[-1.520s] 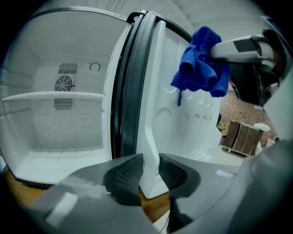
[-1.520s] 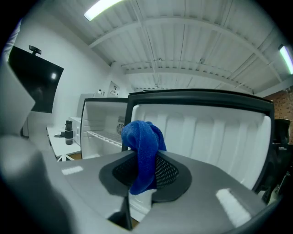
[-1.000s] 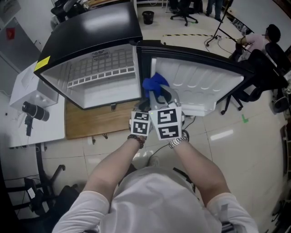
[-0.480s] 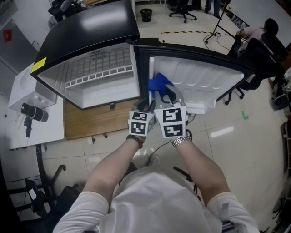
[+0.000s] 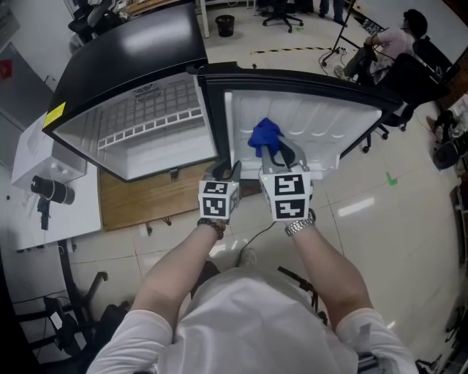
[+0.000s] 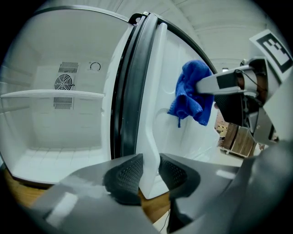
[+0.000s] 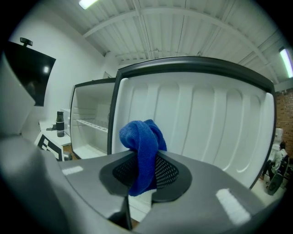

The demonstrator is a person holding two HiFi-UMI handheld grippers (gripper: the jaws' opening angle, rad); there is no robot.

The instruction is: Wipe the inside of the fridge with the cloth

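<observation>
Your left gripper [image 6: 149, 170] pinches fridge door [image 6: 153, 91] edge; right gripper [image 7: 145, 171] clamps cloth [image 7: 141, 137], frame centre, near door lining. Risk: shallow bite, rubbing may drag cloth out; slack left grip lets door swing.

I stand in a lab-like workroom: office chairs [image 5: 281, 10], a tripod [image 5: 341, 45], a camera [image 5: 50, 191] on a white desk [image 5: 73, 213], strip lights [image 7: 87, 3].

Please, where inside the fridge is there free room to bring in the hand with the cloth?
The fridge floor below the shelf is bare, as is the space above it. The door liner is bare too. It is crowded at the door edge, which the left gripper clamps, with the right gripper holding the cloth beside it.
</observation>
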